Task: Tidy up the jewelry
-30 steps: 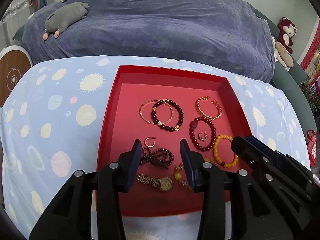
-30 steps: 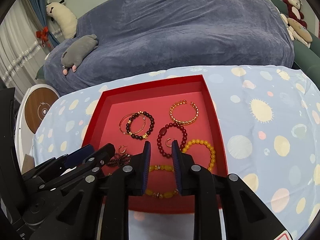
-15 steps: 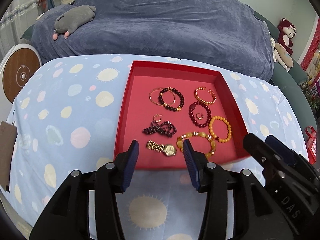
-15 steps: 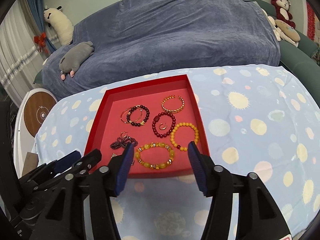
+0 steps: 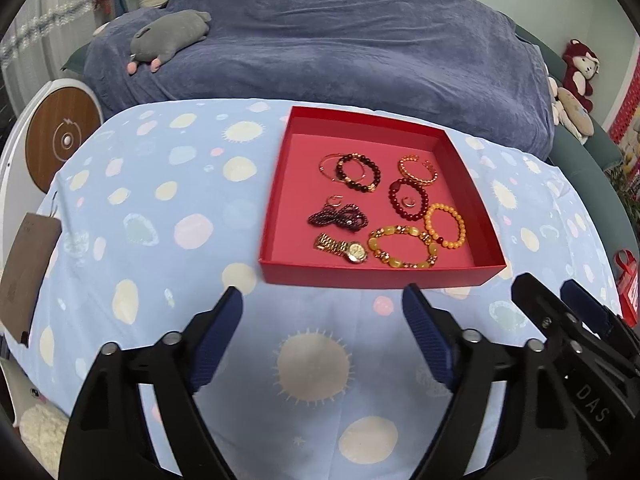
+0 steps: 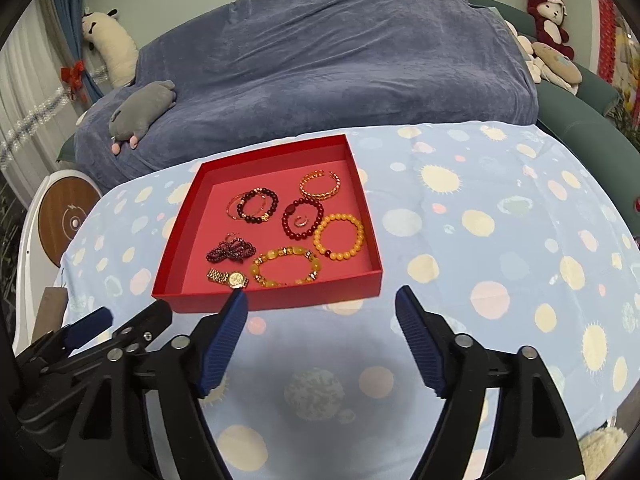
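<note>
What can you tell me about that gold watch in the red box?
The gold watch lies flat on the floor of the red box, near its front wall. It has a pale round dial and a shiny link band stretched out to one side. It looks like metal. A yellow bead bracelet lies right beside the dial.

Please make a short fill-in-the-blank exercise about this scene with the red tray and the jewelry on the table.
1. All the jewelry lies inside the red ____, on the table.
2. The gold watch lies near the tray's ____ wall, the one closest to the cameras.
3. A small ring lies inside the loop of the dark ____ bead bracelet.
4. The left claw and the right claw both hold ____.

Missing words: tray; front; red; nothing
</note>
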Demonstrator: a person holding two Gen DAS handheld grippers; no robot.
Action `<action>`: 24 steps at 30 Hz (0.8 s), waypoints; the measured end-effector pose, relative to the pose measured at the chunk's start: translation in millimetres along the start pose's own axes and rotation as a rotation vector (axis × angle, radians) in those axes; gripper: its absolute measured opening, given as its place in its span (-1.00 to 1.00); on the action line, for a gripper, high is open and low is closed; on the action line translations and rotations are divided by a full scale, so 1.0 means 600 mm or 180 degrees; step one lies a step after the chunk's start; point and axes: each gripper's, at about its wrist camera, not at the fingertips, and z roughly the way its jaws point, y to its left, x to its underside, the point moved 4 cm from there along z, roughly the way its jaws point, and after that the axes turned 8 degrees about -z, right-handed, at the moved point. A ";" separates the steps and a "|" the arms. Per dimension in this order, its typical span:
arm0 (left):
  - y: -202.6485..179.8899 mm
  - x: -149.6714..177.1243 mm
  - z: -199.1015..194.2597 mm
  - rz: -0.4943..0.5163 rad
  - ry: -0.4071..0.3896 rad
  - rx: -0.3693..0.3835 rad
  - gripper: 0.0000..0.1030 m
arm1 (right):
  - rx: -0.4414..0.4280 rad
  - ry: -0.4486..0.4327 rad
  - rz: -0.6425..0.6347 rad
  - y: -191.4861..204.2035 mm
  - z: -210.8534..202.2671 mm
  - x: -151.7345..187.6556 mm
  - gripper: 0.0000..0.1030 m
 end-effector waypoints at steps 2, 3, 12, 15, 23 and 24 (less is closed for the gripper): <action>0.004 0.007 -0.004 -0.0008 0.0001 -0.0010 0.67 | 0.0007 0.0016 0.0019 -0.004 -0.002 0.009 0.53; 0.006 0.010 -0.006 0.0005 0.0001 -0.0020 0.68 | 0.0006 0.0036 0.0013 -0.005 -0.002 0.015 0.53; 0.018 0.044 -0.012 0.0013 0.0066 -0.0083 0.74 | 0.0026 0.0110 0.0025 -0.011 -0.006 0.047 0.65; 0.020 0.050 -0.014 0.0006 0.0077 -0.0088 0.74 | 0.0069 0.0076 -0.0006 -0.012 -0.011 0.049 0.68; 0.024 0.048 -0.020 -0.0059 0.0042 -0.0109 0.78 | -0.0036 0.0143 0.0029 -0.012 -0.012 0.048 0.87; 0.024 0.048 -0.021 -0.0057 0.0041 -0.0108 0.78 | 0.0001 0.0127 0.0010 -0.012 -0.013 0.048 0.87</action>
